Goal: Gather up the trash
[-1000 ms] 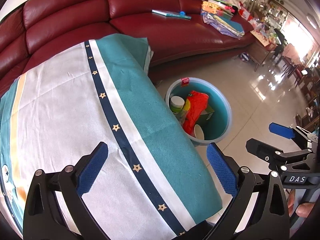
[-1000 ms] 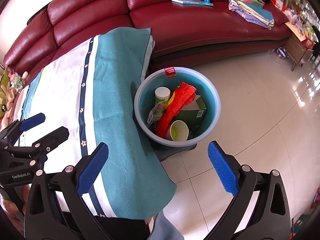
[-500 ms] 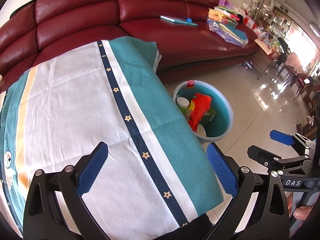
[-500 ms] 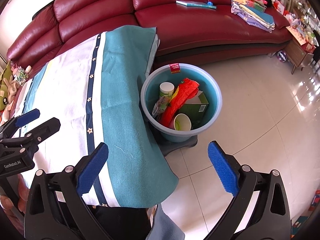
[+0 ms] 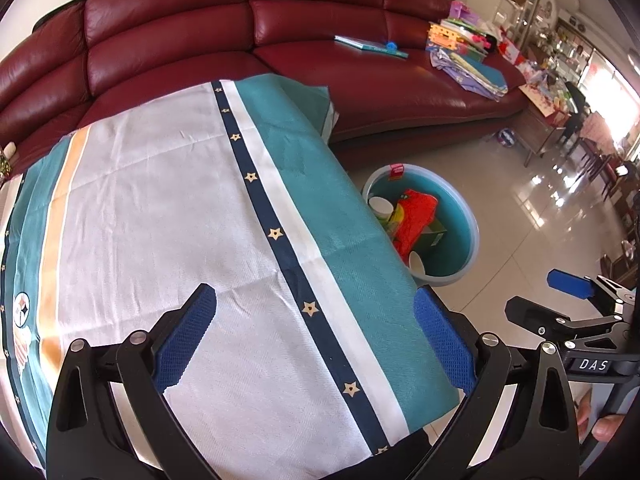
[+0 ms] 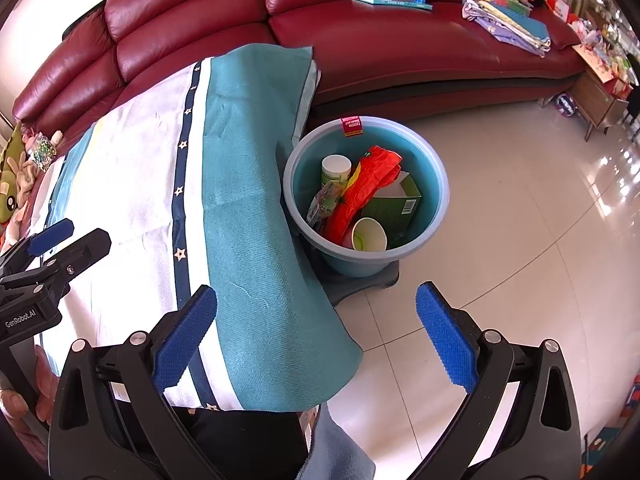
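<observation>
Blue bucket (image 6: 438, 184) on the floor, holding cups, a red wrapper (image 6: 362, 192) and a green carton (image 6: 394, 208).

We see a white and teal cloth (image 5: 168, 216) with a navy star-dotted stripe, a dark red sofa (image 5: 240, 28), a light blue bucket (image 6: 434, 184) holding a red-orange wrapper (image 6: 366, 188), and blue claw pads (image 6: 184, 332).

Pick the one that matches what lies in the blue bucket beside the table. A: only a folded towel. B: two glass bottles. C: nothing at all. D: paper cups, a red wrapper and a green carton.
D: in the right wrist view the blue bucket holds a paper cup, a red wrapper and a green carton.
</observation>
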`<state>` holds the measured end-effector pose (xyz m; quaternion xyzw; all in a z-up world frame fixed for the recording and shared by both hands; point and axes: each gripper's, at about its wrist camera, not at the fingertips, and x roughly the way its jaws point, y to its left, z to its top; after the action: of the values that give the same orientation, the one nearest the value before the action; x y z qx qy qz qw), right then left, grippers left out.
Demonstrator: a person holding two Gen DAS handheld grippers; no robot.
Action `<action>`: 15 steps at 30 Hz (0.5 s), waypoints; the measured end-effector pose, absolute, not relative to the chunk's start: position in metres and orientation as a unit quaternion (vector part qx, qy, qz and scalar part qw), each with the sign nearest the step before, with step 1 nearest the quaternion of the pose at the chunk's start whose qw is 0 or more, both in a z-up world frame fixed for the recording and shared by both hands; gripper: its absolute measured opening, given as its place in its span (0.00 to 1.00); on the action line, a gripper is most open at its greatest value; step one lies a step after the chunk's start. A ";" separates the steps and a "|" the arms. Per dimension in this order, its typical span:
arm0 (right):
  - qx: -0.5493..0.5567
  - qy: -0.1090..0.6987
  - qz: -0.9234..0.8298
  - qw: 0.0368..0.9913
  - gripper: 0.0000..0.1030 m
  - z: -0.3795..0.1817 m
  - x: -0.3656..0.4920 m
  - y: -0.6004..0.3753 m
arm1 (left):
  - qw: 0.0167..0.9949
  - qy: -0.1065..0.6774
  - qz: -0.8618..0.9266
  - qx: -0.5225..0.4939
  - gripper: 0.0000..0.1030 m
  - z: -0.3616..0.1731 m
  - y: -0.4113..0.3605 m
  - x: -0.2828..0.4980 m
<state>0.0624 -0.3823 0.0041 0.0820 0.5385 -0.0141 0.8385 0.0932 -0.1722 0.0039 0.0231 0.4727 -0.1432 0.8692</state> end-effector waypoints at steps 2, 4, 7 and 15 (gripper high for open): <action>0.083 0.540 -0.015 0.838 0.93 0.003 0.063 -0.382 | 0.869 0.471 -0.148 0.025 0.96 0.004 -0.173 0.092; 0.083 0.540 -0.016 0.837 0.93 0.002 0.064 -0.381 | 0.870 0.468 -0.150 0.028 0.96 0.005 -0.174 0.091; 0.083 0.540 -0.016 0.837 0.93 0.002 0.064 -0.381 | 0.871 0.468 -0.148 0.032 0.96 0.004 -0.175 0.089; 0.083 0.541 -0.020 0.837 0.93 0.002 0.064 -0.383 | 0.867 0.474 -0.149 0.029 0.96 0.002 -0.174 0.092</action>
<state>0.0639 -0.3831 0.0019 0.0831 0.5412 -0.0203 0.8365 0.0917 -0.1738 0.0018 0.0290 0.4737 -0.1493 0.8674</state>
